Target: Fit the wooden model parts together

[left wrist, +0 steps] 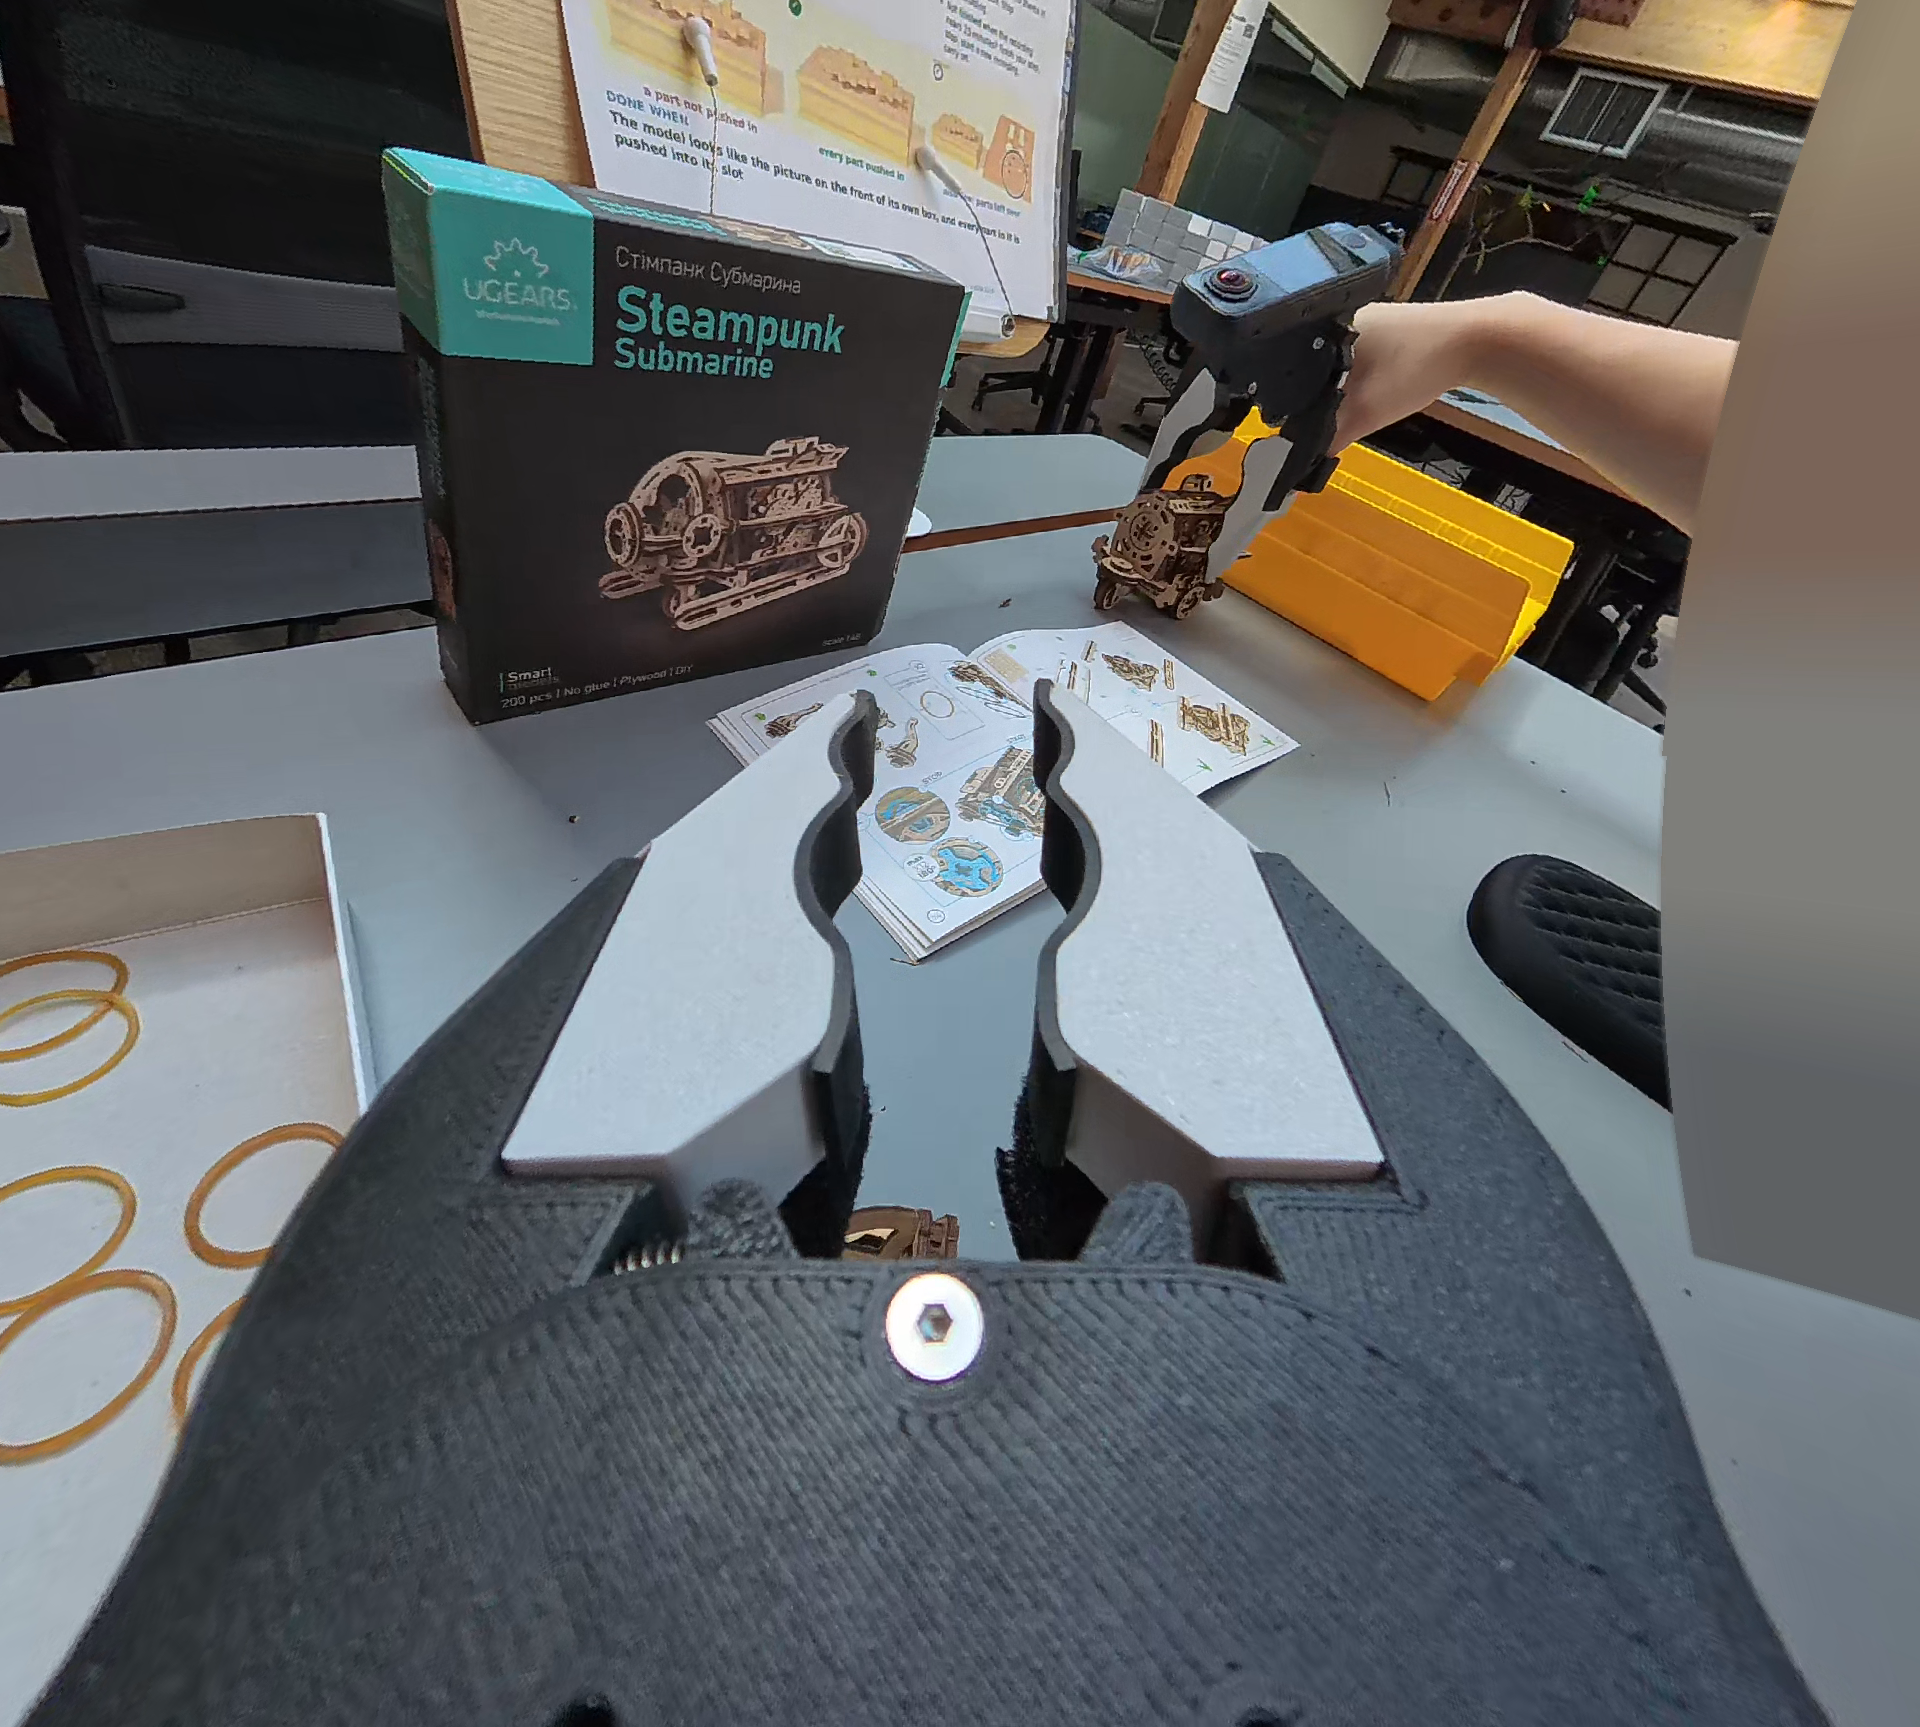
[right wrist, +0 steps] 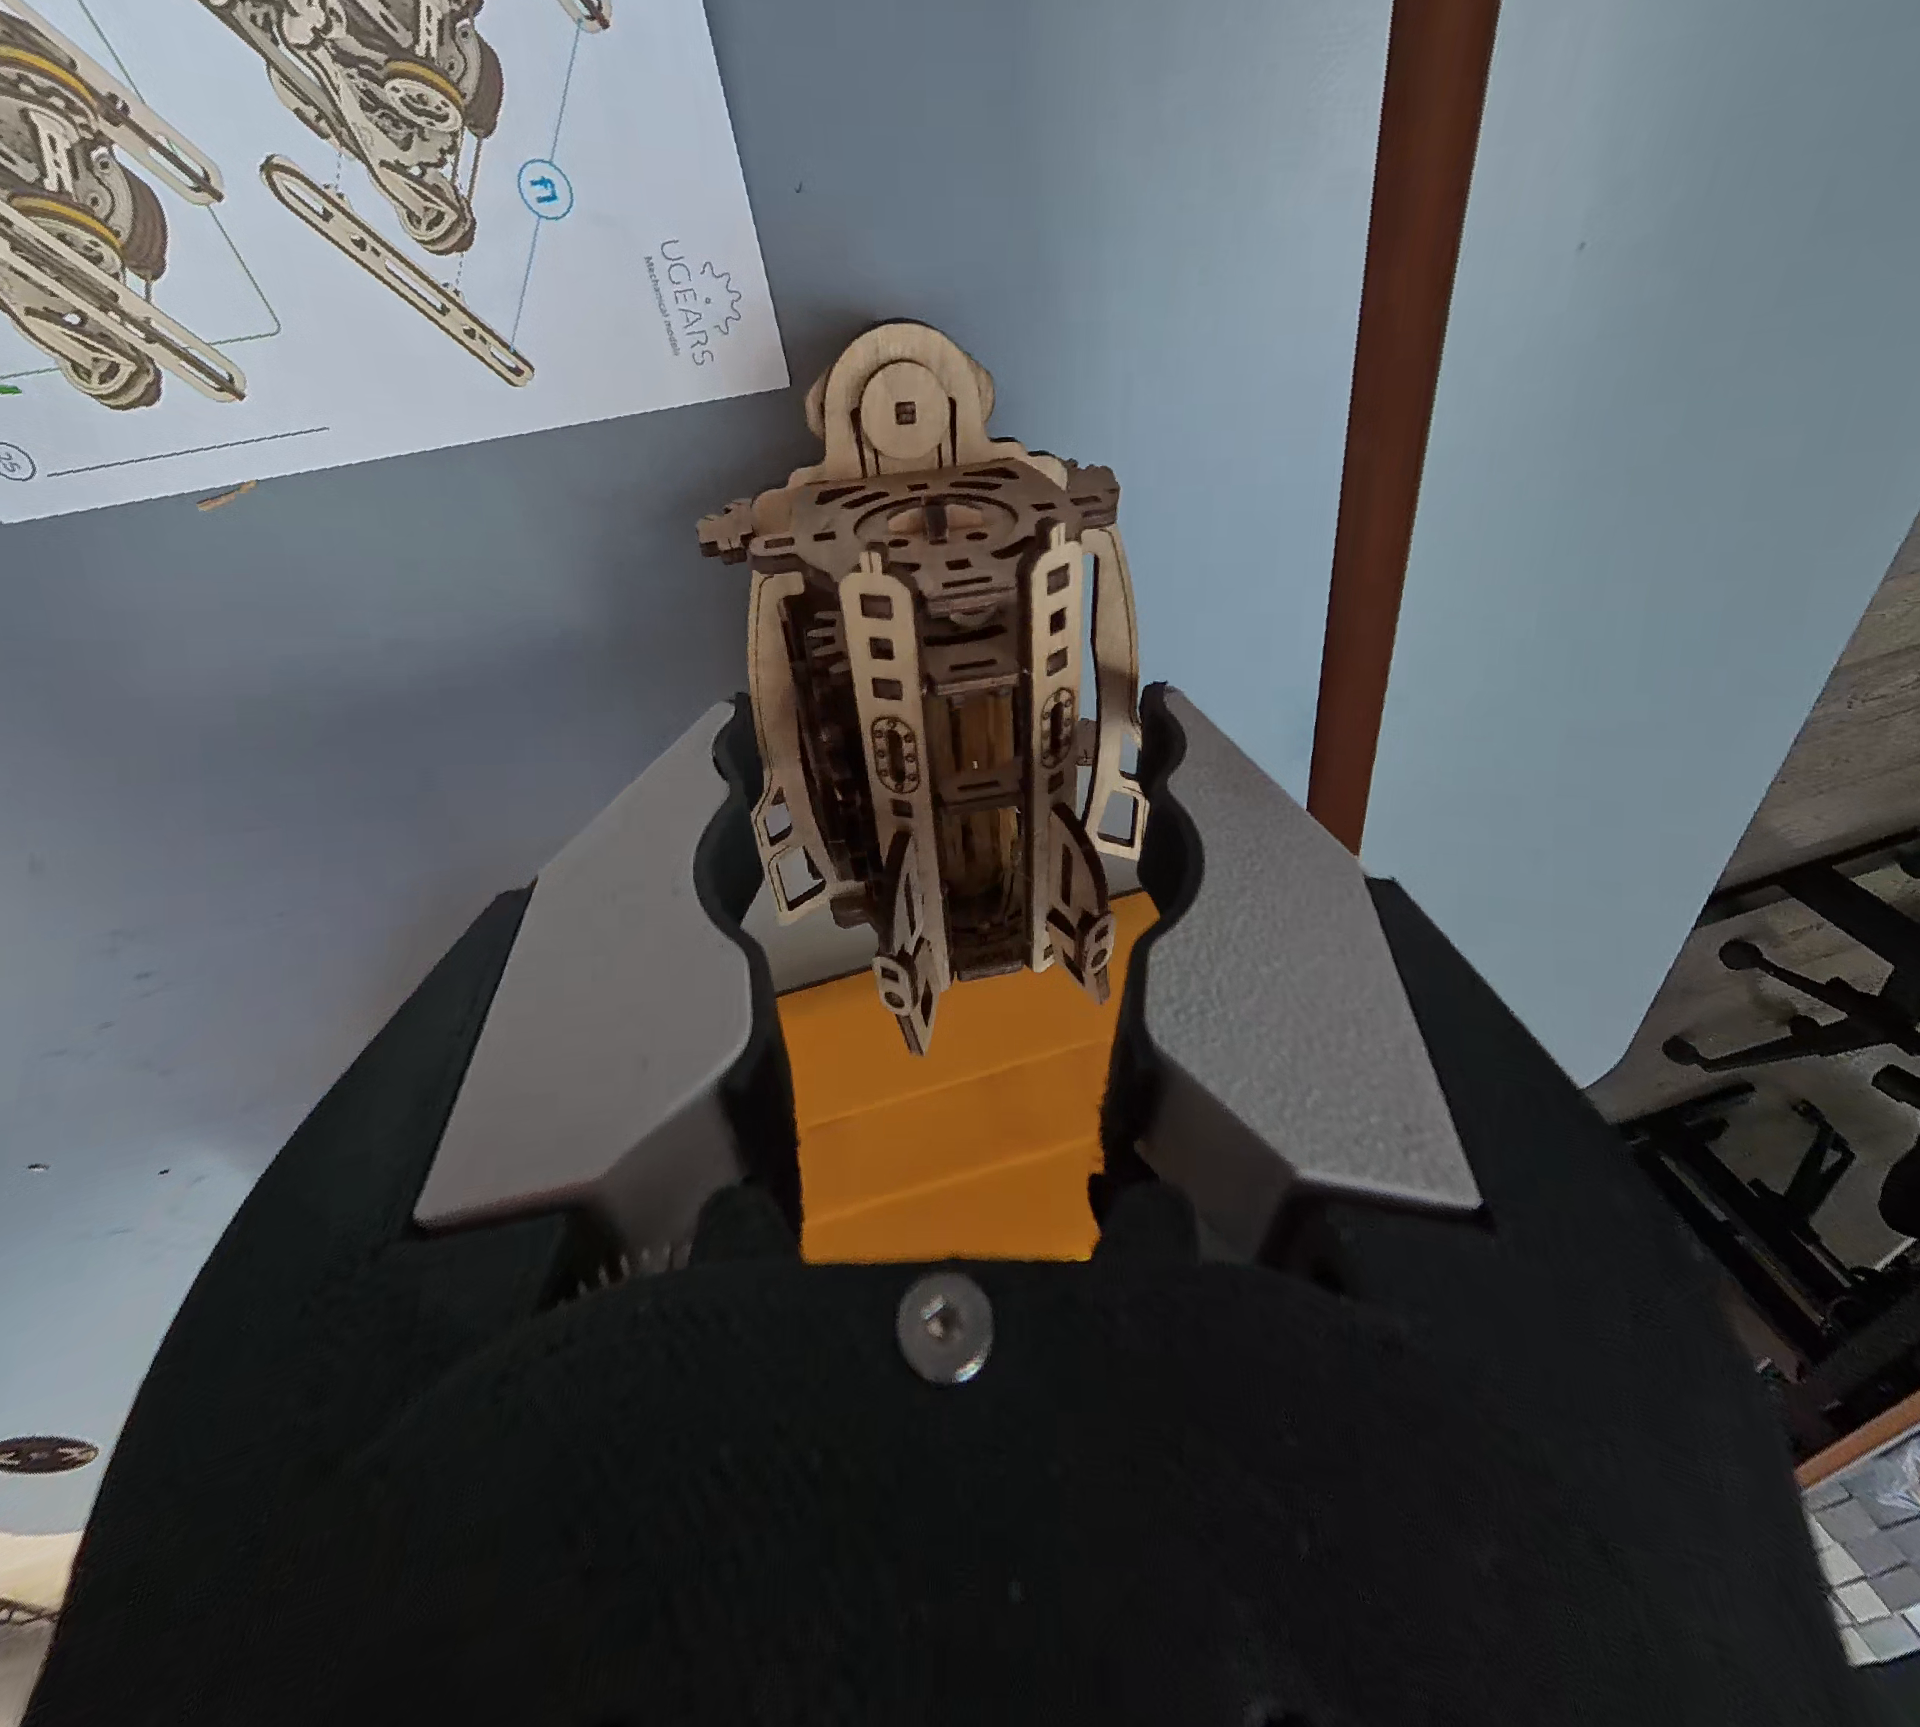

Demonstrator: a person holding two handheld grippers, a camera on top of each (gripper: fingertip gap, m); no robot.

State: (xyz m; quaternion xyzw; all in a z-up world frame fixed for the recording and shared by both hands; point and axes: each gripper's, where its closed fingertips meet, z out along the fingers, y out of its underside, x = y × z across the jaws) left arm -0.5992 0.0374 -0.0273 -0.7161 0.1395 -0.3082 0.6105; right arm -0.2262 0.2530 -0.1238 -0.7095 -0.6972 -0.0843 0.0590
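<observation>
Left wrist view looks over the left gripper [left wrist: 948, 721], its fingers parted with nothing between them, hanging above an open instruction booklet [left wrist: 1132, 721] on the grey table [left wrist: 312, 742], with the model's box [left wrist: 675, 441] standing behind and a white tray [left wrist: 177, 939] of rubber bands [left wrist: 68, 1028] at left; farther off, the right gripper [left wrist: 1216, 514] straddles the wooden model [left wrist: 1158, 550] beside a yellow bin [left wrist: 1403, 576]. Right wrist view shows that model [right wrist: 940, 721] standing on the table between the fingers [right wrist: 613, 929], whose pads lie just beside its sides, though whether they press on it I cannot tell.
</observation>
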